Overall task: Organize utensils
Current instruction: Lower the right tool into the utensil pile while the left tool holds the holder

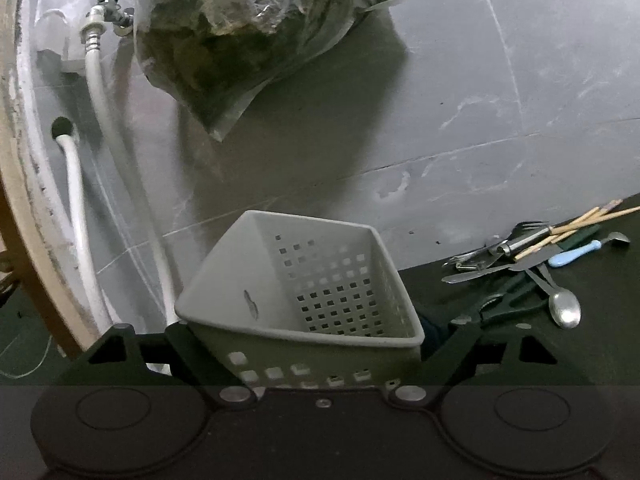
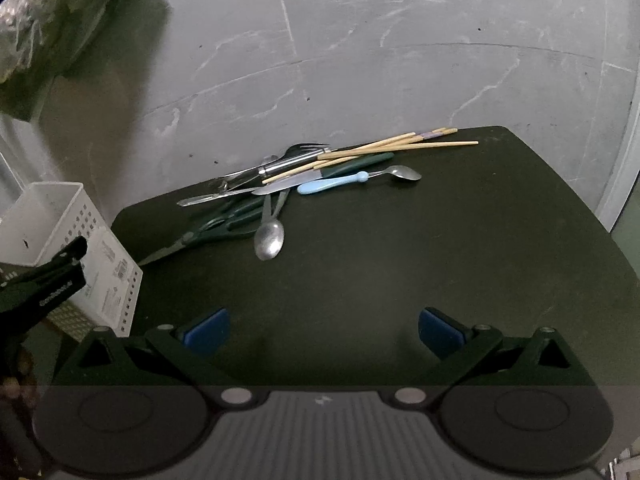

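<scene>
Here the dark green table [image 2: 400,260] carries a white perforated plastic basket [image 1: 304,292] at its left edge, tipped and clamped between the left gripper's [image 1: 316,354] fingers. The tangled pile of utensils [image 2: 304,184], with its metal spoon [image 2: 270,236] and wooden chopsticks [image 2: 400,145], lies well apart. The right gripper [image 2: 322,332] hovers wide open and empty. The basket could slip or tip, since the hold looks low. The left pads are hidden behind the basket; dark scissors barely show.
</scene>
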`<state>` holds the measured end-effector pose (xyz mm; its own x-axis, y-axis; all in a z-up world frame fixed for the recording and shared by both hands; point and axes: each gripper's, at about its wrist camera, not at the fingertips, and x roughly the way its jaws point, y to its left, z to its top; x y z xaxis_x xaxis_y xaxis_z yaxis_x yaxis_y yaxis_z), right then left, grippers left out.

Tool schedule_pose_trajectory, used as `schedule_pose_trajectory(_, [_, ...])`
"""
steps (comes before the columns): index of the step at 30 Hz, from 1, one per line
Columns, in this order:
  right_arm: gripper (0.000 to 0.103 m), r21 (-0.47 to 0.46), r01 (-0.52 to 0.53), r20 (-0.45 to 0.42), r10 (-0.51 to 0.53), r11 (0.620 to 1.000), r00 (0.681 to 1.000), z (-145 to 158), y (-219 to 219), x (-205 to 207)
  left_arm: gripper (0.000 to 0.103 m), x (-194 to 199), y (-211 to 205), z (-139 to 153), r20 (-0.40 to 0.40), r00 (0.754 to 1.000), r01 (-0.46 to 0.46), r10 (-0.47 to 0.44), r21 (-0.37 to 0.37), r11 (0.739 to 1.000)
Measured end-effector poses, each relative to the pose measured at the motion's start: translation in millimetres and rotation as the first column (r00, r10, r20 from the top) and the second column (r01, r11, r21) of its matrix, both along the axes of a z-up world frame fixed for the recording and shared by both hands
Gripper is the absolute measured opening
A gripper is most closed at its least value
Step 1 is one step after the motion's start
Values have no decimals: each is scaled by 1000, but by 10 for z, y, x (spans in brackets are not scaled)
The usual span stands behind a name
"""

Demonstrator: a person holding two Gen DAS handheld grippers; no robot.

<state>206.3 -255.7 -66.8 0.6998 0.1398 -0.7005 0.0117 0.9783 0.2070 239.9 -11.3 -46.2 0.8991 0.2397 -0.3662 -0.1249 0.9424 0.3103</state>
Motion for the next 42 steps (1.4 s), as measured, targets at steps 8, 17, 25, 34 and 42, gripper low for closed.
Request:
schedule_pose_trajectory(8, [103, -136, -48, 27, 52, 989, 998, -78, 375, -24, 84, -191, 221, -19, 17, 986, 165, -165, -7, 986])
schedule_pose_trajectory(17, [103, -198, -191, 55, 205, 961, 977, -200, 580, 419, 83, -461, 148, 36, -13, 977, 211, -212, -48, 976])
schedule_pose_trajectory(25, [103, -304, -349, 122, 400, 886, 909, -316, 768, 820, 83, -519, 43, 62, -25, 992, 120, -122, -71, 990])
schedule_pose_trajectory(34, [103, -573, -431, 161, 612, 697, 774, -460, 1111, 1432, 83, -501, -153, 58, -35, 999, 38, -40, -44, 998])
schedule_pose_trajectory(42, [103, -680, -420, 181, 693, 600, 697, -626, 1360, 1605, 83, -519, -213, 53, -23, 1000, -11, 10, -48, 999])
